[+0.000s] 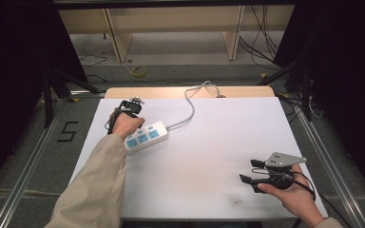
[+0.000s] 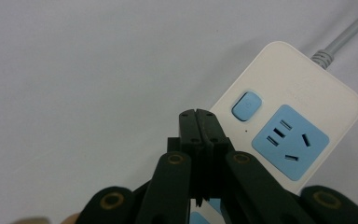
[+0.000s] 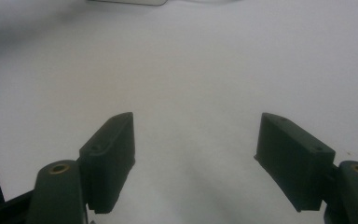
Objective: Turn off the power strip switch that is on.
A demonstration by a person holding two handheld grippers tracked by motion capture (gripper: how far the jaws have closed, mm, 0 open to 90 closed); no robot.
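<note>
At the table's left side lies the white power strip (image 1: 145,137), its near end hidden under my left hand (image 1: 126,126). I see my left gripper (image 2: 199,122) pressed shut, empty, tips over the strip beside the blue switch (image 2: 247,105). My right gripper (image 3: 196,140) gapes, well apart over bare table (image 1: 218,142).

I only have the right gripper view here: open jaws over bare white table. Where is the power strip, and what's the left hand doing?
Observer: The power strip lies at the table's left side; the left gripper is over it.
Operator: Are its jaws open?
Observer: No, pressed together, nothing between them, tips beside a blue switch.
Operator: And the strip's cord?
Observer: The cord runs off the table's far edge.
</note>
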